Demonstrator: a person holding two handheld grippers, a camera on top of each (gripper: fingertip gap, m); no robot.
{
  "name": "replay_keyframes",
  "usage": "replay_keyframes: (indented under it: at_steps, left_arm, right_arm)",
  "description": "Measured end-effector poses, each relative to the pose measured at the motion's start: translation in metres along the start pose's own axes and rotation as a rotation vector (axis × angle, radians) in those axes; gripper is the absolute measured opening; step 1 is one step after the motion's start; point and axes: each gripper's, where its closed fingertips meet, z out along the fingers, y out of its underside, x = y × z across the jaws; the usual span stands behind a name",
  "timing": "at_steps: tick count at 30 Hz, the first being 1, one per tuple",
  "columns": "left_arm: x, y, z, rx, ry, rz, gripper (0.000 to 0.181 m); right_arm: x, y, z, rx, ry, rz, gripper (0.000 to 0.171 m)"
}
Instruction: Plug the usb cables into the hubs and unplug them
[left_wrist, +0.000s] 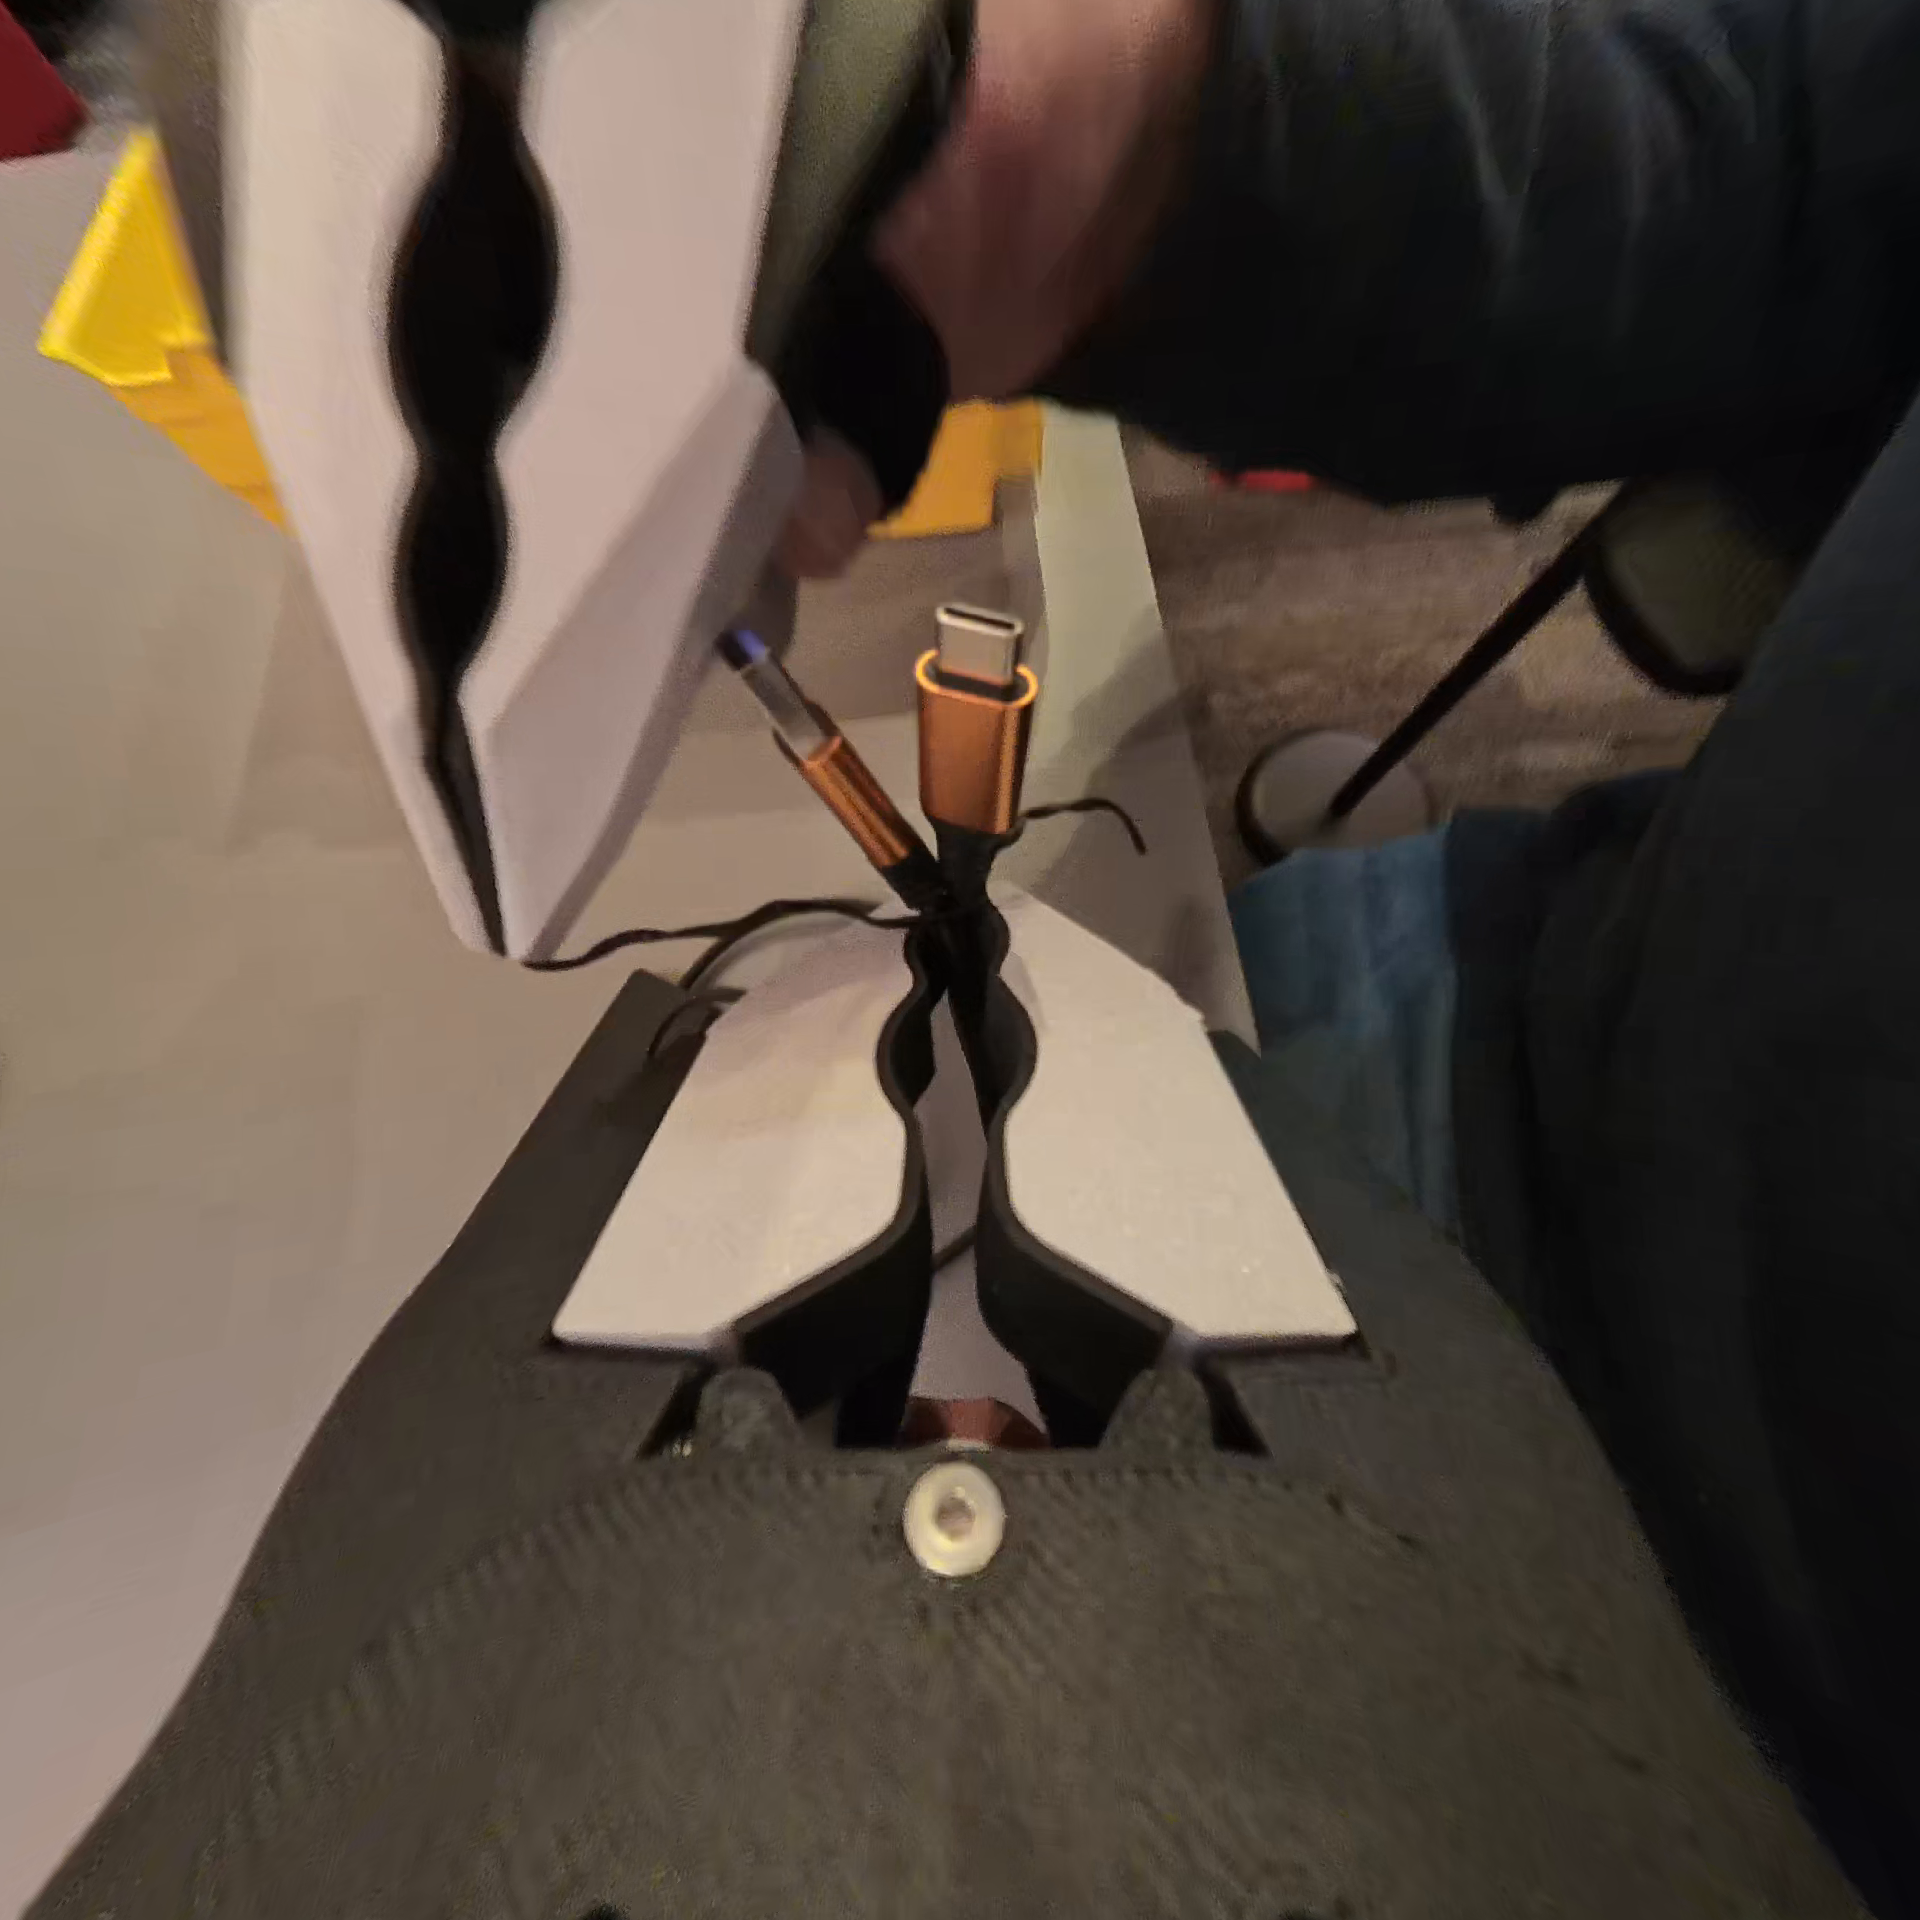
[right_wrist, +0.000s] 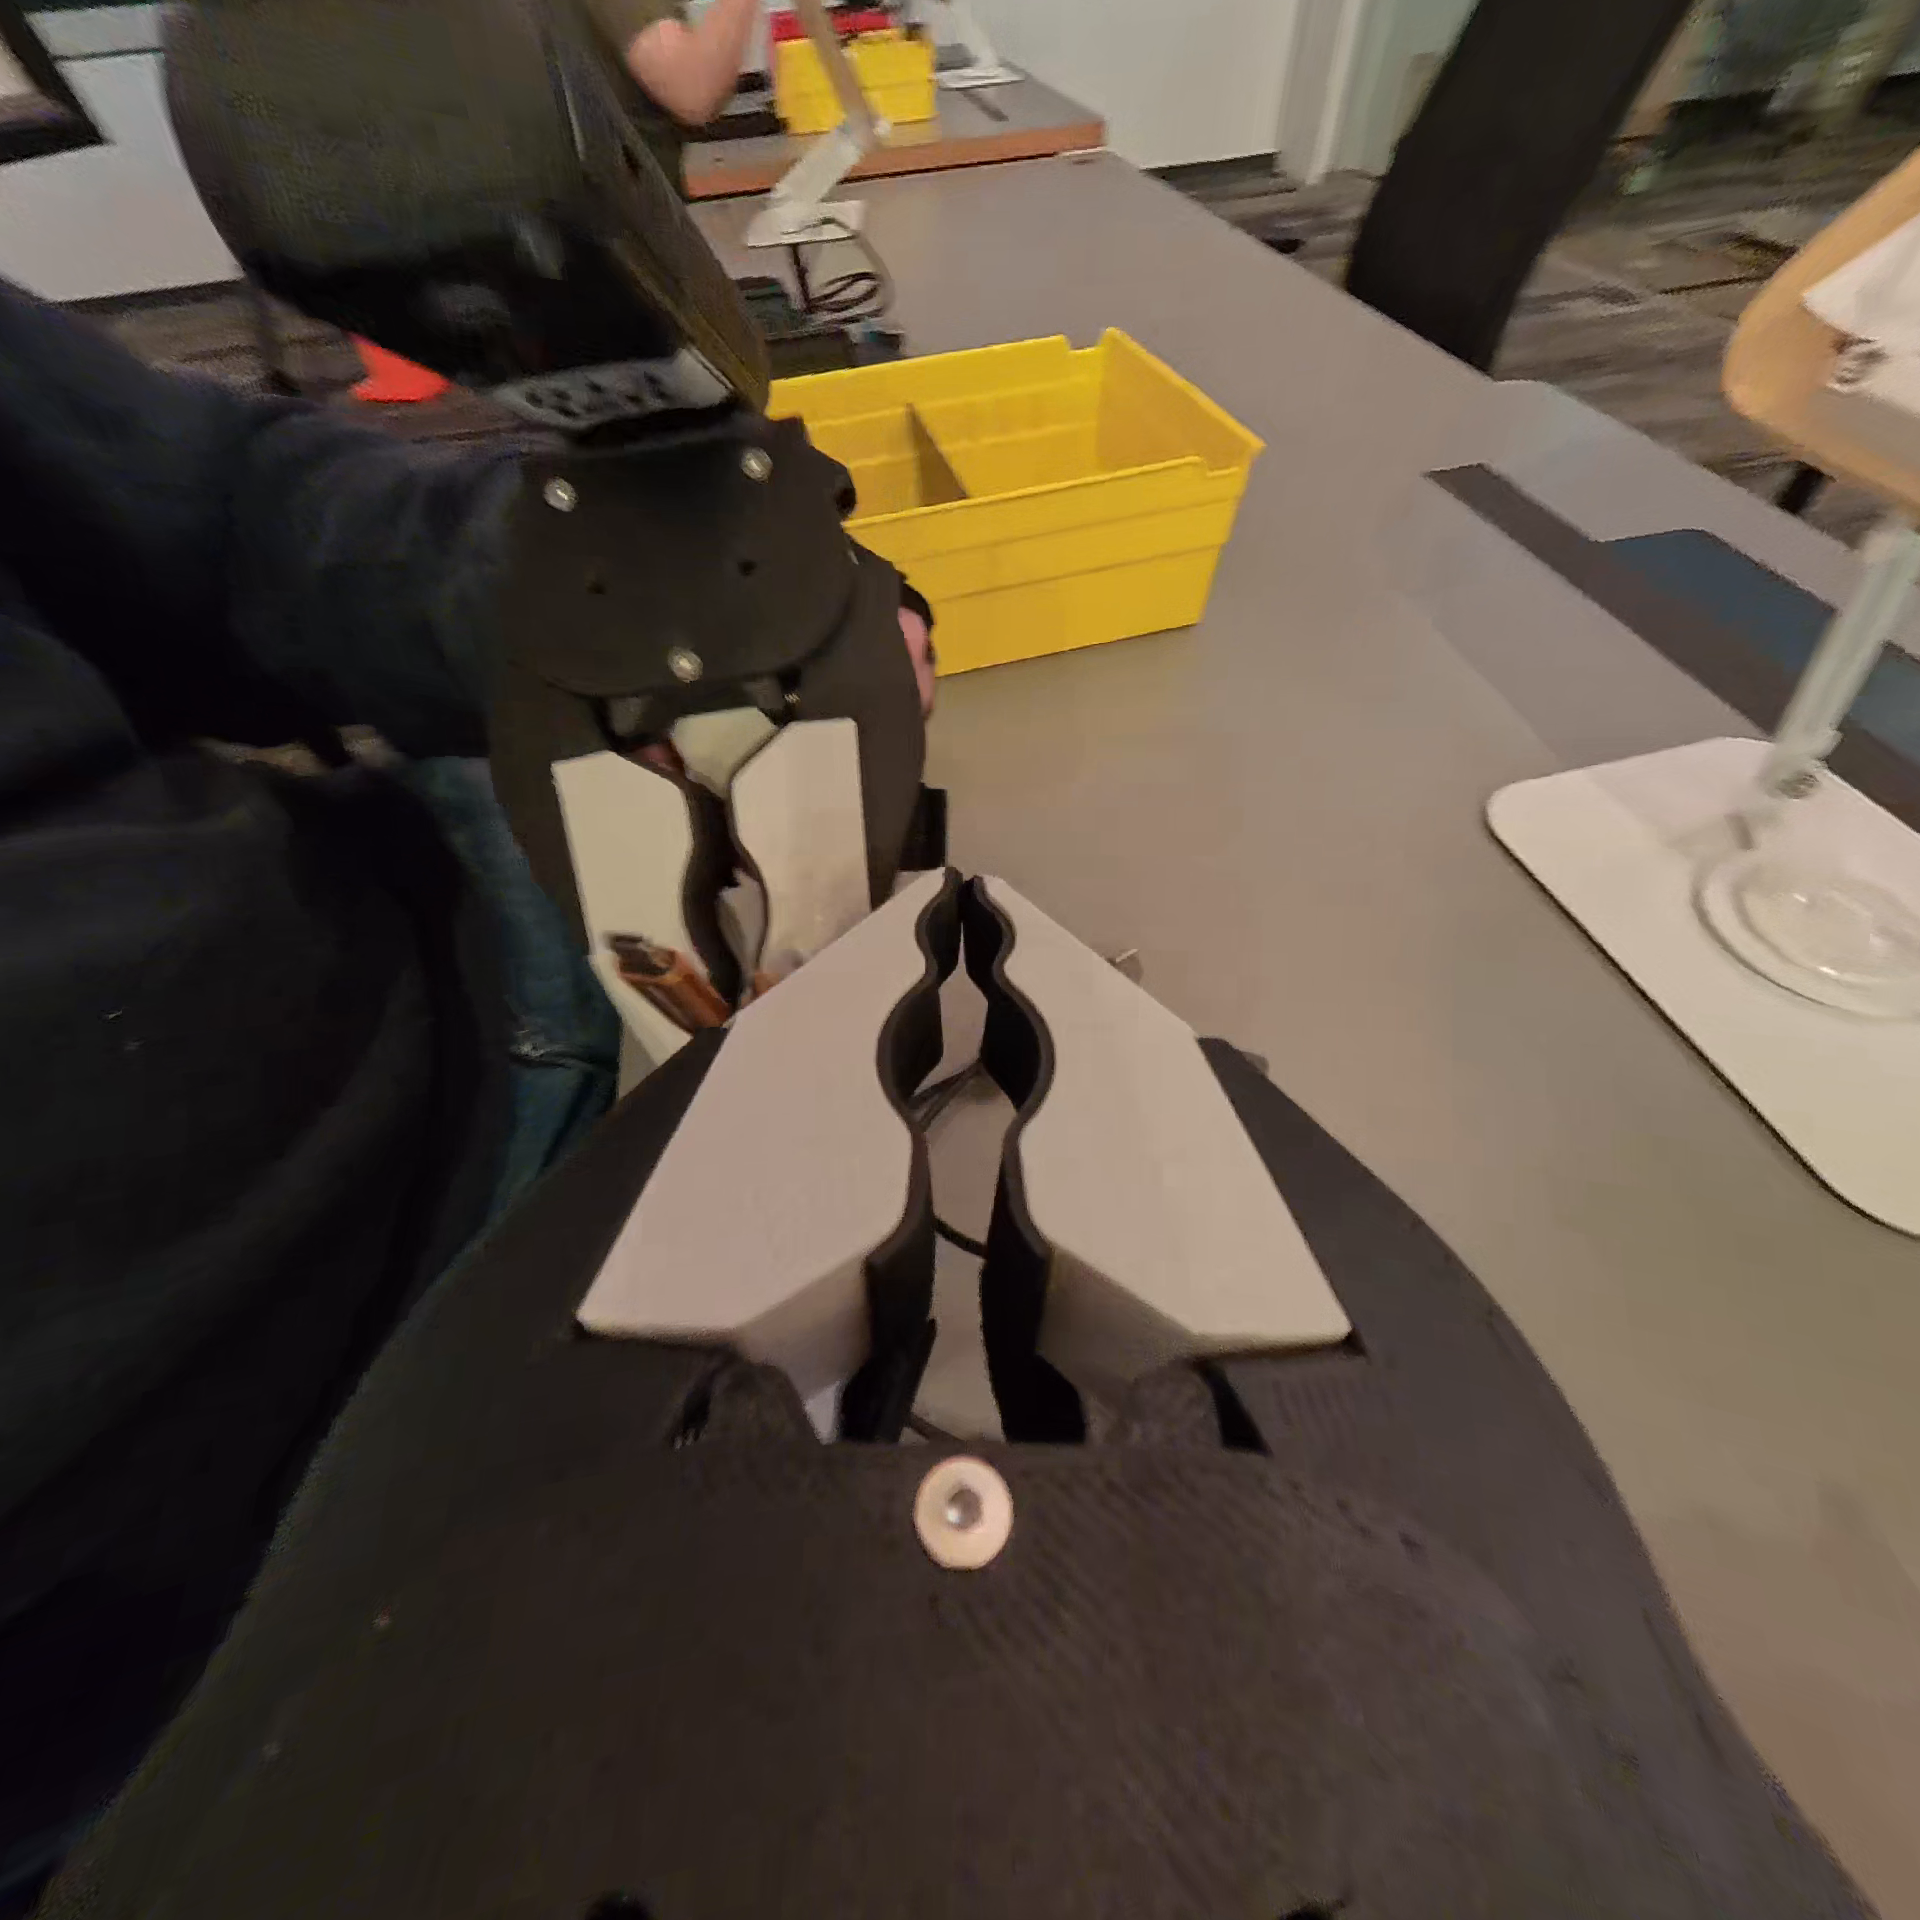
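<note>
In the left wrist view my left gripper (left_wrist: 951, 925) is shut on a black braided cable bundle (left_wrist: 961, 1023). Two orange plugs stick out past its tips: a USB-C plug (left_wrist: 971, 748) standing upright and a USB-A plug (left_wrist: 831, 769) leaning left. My right gripper (left_wrist: 488, 935) hangs down from the upper left, shut, its tip beside the plugs; a thin black strand (left_wrist: 675, 935) reaches that tip. In the right wrist view my right gripper (right_wrist: 961, 883) is shut, and the left gripper (right_wrist: 736, 987) with an orange plug (right_wrist: 665, 982) is just left of it. No hub is in view.
A yellow divided bin (right_wrist: 1039, 540) stands on the grey table (right_wrist: 1299, 831) beyond the grippers. A white lamp base (right_wrist: 1714, 935) sits at the right. The table's near edge (left_wrist: 1132, 727) runs beside a person's legs in jeans (left_wrist: 1340, 987). My hands' fingertips stand some 7 cm from each other.
</note>
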Motion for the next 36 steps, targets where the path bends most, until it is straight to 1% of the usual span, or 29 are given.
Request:
replay_keyframes:
  at_steps: [1, 4, 6, 8, 9, 11, 13, 15, 17, 20, 23, 25, 27, 31, 34, 36]
  left_arm:
    - [-0.001, 0.005, 0.002, -0.038, -0.013, 0.017, 0.004]
    - [-0.012, 0.026, 0.008, -0.176, -0.092, 0.067, 0.002]
    - [-0.023, 0.033, 0.010, -0.216, -0.153, 0.039, 0.002]
    - [-0.044, 0.039, 0.004, -0.218, -0.250, -0.021, 0.002]
    - [-0.054, 0.039, -0.003, -0.190, -0.284, -0.068, 0.002]
    - [-0.068, 0.037, -0.020, -0.126, -0.334, -0.154, 0.002]
    - [-0.077, 0.038, -0.037, -0.087, -0.376, -0.198, 0.002]
    - [-0.084, 0.042, -0.055, -0.082, -0.430, -0.227, 0.003]
    - [-0.086, 0.045, -0.072, -0.073, -0.466, -0.232, 0.003]
    - [-0.088, 0.047, -0.098, -0.045, -0.525, -0.266, 0.002]
    - [-0.083, 0.049, -0.114, 0.004, -0.530, -0.308, 0.002]
    - [-0.085, 0.052, -0.122, 0.010, -0.545, -0.327, 0.002]
    - [-0.088, 0.047, -0.127, 0.033, -0.545, -0.335, 0.002]
    - [-0.082, 0.044, -0.125, 0.008, -0.526, -0.307, 0.003]
    - [-0.077, 0.052, -0.124, 0.003, -0.522, -0.321, 0.003]
    - [-0.076, 0.057, -0.123, 0.020, -0.519, -0.340, 0.002]
  right_arm:
    - [-0.003, -0.002, -0.002, -0.009, -0.034, -0.006, 0.000]
    - [-0.008, -0.007, -0.003, -0.100, -0.048, -0.090, 0.000]
    - [-0.019, -0.019, -0.002, -0.132, -0.059, -0.159, 0.000]
    - [-0.030, -0.019, -0.002, -0.203, -0.039, -0.241, 0.000]
    - [-0.036, -0.016, -0.001, -0.233, -0.035, -0.266, 0.000]
    - [-0.028, -0.003, -0.003, -0.301, 0.052, -0.295, 0.000]
    - [-0.019, -0.004, -0.008, -0.245, 0.085, -0.233, 0.000]
    - [-0.002, -0.006, -0.014, -0.192, 0.152, -0.169, 0.000]
    - [0.017, -0.004, -0.017, -0.182, 0.242, -0.149, 0.000]
    - [0.035, -0.002, -0.010, -0.176, 0.323, -0.129, 0.000]
    - [0.045, 0.002, 0.003, -0.208, 0.368, -0.141, 0.000]
    - [0.061, 0.008, 0.008, -0.231, 0.413, -0.114, 0.000]
    - [0.078, 0.014, 0.014, -0.243, 0.457, -0.079, 0.000]
    - [0.096, 0.022, 0.031, -0.283, 0.463, -0.052, 0.000]
    - [0.105, 0.019, 0.034, -0.281, 0.493, -0.036, 0.000]
    - [0.112, 0.022, 0.032, -0.317, 0.524, -0.053, 0.000]
